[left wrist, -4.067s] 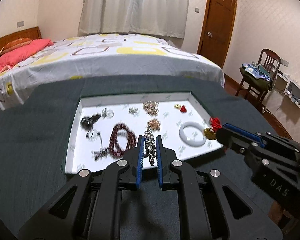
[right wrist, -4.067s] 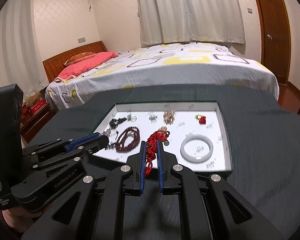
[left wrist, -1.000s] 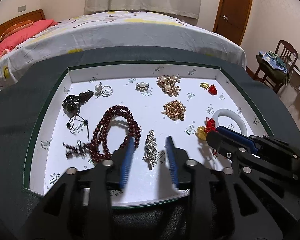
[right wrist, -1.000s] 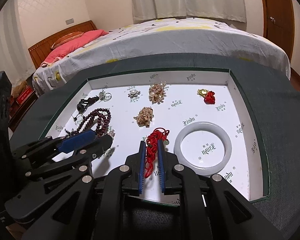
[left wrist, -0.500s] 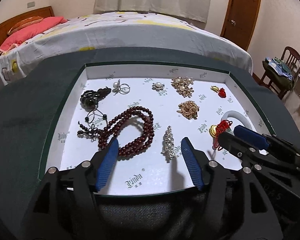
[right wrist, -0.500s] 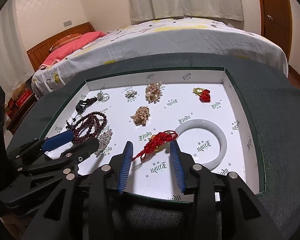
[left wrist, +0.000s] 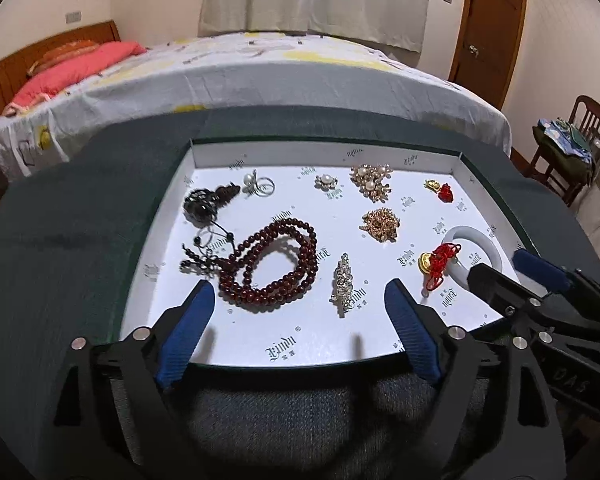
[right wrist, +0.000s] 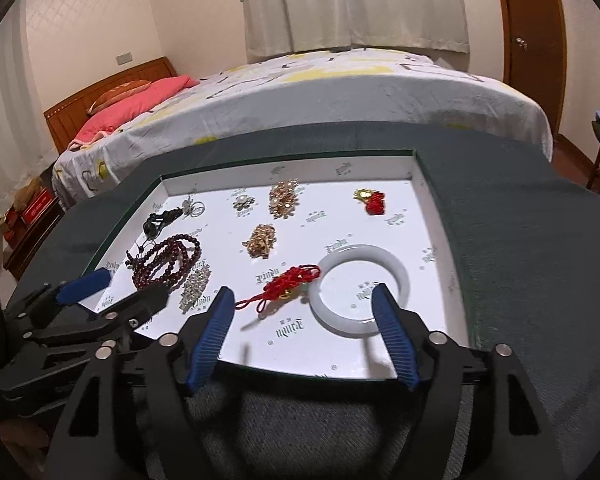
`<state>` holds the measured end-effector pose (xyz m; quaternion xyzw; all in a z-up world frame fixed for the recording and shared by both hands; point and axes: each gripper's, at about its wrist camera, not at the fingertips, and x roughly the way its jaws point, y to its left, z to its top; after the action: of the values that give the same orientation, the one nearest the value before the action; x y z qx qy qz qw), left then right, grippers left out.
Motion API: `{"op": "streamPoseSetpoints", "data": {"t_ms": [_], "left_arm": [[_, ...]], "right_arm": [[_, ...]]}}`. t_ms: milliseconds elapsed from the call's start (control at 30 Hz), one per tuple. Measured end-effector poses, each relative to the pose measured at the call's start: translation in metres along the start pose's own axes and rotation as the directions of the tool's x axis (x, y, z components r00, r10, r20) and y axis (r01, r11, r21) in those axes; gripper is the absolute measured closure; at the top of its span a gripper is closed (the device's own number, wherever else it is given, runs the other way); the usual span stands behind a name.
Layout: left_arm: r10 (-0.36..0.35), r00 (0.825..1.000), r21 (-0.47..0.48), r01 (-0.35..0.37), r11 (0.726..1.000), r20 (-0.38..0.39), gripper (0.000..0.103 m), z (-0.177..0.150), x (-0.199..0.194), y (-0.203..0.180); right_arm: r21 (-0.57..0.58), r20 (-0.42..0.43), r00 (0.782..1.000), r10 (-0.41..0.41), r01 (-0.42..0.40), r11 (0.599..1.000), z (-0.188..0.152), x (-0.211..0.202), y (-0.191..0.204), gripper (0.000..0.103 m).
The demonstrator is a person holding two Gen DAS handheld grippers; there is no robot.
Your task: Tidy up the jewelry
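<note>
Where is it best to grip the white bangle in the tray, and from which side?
Probably grip the white bangle across its near band, one jaw inside the hole and one outside, coming from above. It lies flat on the tray, and the red knot charm crowds its left side.

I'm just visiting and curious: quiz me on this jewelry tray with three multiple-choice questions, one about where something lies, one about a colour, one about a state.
1. Where does the red knotted charm lie in the tray?
A. Right beside the white bangle
B. In the far left corner
C. Outside on the dark cloth

2. What colour is the long bead necklace?
A. Green
B. Dark red
C. White

3. How do the two grippers stand?
A. Both clamped on jewelry
B. One holds the bangle
C. Both apart, holding nothing

Answers: 1 A, its knot reaches the bangle's rim. 2 B, the beads look dark red on the white lining. 3 C, the left gripper and right gripper are opening, with no pad touching any piece.
</note>
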<state>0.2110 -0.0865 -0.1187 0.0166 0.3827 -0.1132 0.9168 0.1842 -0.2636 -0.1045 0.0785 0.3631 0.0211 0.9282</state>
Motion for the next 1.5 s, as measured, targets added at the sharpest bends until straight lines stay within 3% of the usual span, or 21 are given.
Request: {"op": "streamPoseSetpoints", "data": {"t_ms": [433, 733, 1067, 1500], "left_arm": [[0.091, 0.993, 0.007, -0.092, 0.996, 0.074, 0.009, -0.005, -0.062, 0.001], [0.107, 0.983, -0.035, -0.103, 0.994, 0.15, 0.006, -0.009, -0.132, 0.01], [0.138, 0.958, -0.047, -0.131, 0.99, 0.253, 0.004, -0.016, -0.219, 0.007], [0.145, 0.942, -0.076, -0.128, 0.989, 0.304, 0.004, -0.03, -0.264, 0.008]], "right_arm": [[-0.003, 0.049, 0.996, -0.072, 0.072, 0.997, -0.01, -0.049, 0.003, 0.025], [-0.037, 0.137, 0.988, -0.063, 0.069, 0.997, -0.006, -0.116, 0.023, 0.024], [-0.098, 0.239, 0.971, -0.029, 0.054, 0.994, -0.006, -0.189, 0.044, 0.022], [-0.119, 0.304, 0.952, -0.034, 0.074, 0.99, -0.016, -0.231, 0.052, 0.021]]}}
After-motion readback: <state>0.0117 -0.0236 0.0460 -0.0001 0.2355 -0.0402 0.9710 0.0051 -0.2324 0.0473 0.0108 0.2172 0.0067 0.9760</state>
